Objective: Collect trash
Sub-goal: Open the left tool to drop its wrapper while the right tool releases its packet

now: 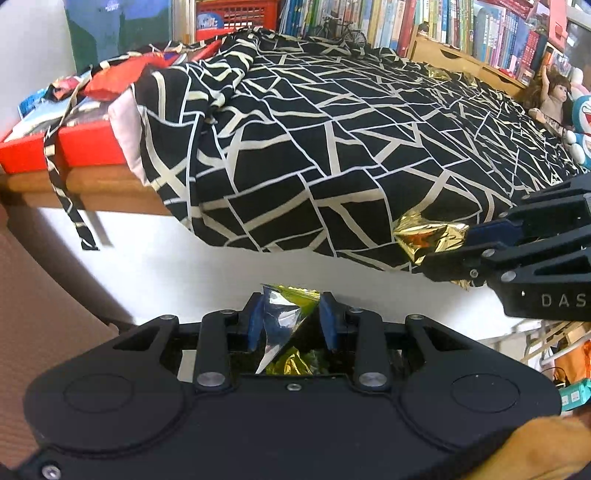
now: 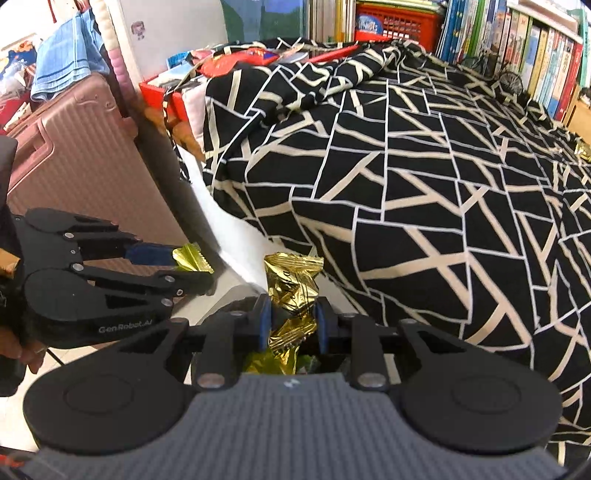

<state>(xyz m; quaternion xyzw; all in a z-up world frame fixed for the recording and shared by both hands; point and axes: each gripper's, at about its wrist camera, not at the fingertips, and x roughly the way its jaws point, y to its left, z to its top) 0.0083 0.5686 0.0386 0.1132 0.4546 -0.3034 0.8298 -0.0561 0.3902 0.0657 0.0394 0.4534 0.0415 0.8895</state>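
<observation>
In the left wrist view my left gripper (image 1: pixel 291 306) is shut on a silver and gold foil wrapper (image 1: pixel 286 317) pinched between its blue pads. My right gripper (image 1: pixel 447 251) comes in from the right at the bed's edge, shut on a crumpled gold wrapper (image 1: pixel 428 234). The right wrist view shows my right gripper (image 2: pixel 292 314) clamping that gold wrapper (image 2: pixel 293 282), which sticks up above the pads. To its left, my left gripper (image 2: pixel 192 271) holds its foil wrapper (image 2: pixel 190 257). Another gold wrapper (image 2: pixel 583 149) lies far off on the bed cover (image 2: pixel 424 177).
The bed under a black cover with cream lines (image 1: pixel 332 140) fills the middle. A red box (image 1: pixel 55 147) sits at its head, a pink suitcase (image 2: pixel 74 155) stands to the left, and bookshelves (image 1: pixel 461 26) run behind. Dolls (image 1: pixel 554 99) lie on the far right.
</observation>
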